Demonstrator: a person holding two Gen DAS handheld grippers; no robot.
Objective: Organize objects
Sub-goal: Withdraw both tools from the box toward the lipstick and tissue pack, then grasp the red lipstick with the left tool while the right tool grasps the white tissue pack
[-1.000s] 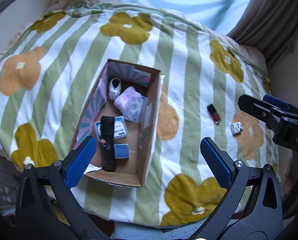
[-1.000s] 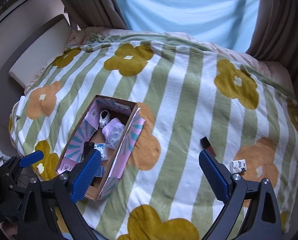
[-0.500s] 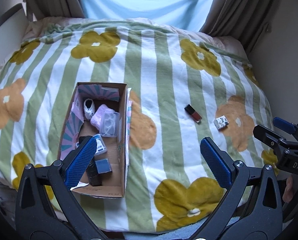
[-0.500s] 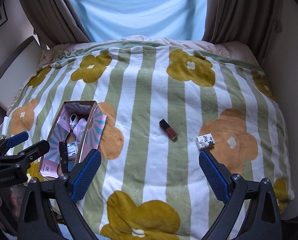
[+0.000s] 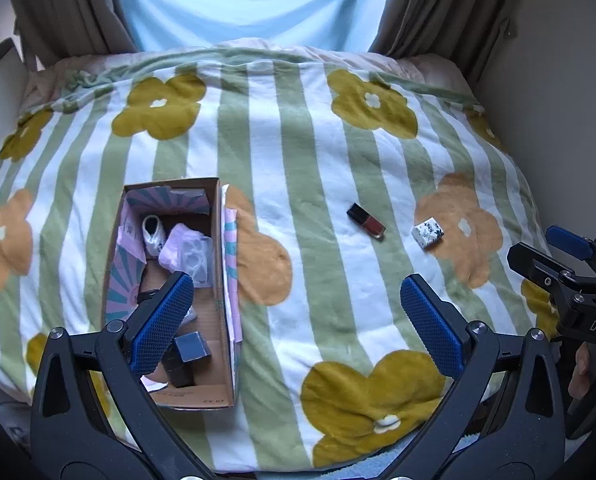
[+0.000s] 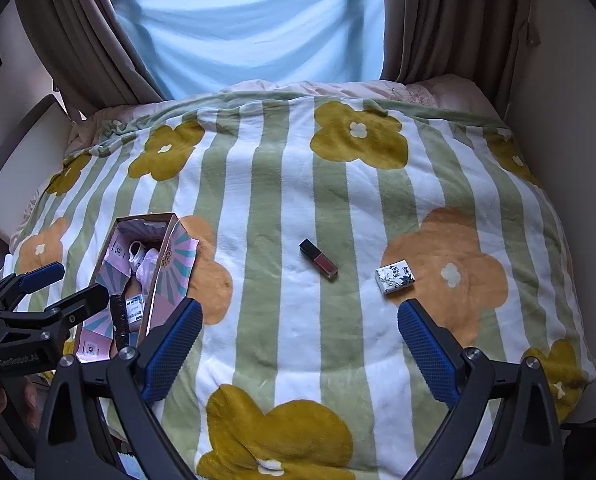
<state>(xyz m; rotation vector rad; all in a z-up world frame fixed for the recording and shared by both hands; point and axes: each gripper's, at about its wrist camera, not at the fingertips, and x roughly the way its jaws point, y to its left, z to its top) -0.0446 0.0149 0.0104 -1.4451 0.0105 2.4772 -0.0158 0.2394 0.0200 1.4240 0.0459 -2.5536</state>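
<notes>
Left gripper point(image 5: 298, 320) over near edge of bed, fingers spread wide, nothing between them. Right gripper point(image 6: 298, 344) likewise wide apart, empty. Cardboard box point(image 5: 217, 264) on striped flower blanket point(image 5: 298, 160), left side; holds white sock, clear bag, dark cube. Lip gloss tube point(image 6: 318, 259) lies on blanket mid-bed, well apart from box. Small patterned white box point(image 6: 394, 276) near tube, to its right.

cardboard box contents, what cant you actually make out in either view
- Left wrist view: the left gripper finger covers the cardboard box middle, hiding part of the black tube.
- Right wrist view: the box's near wall hides its floor.
- Small white packet: print too small to read.
- Red-brown bottle: label unreadable.
</notes>
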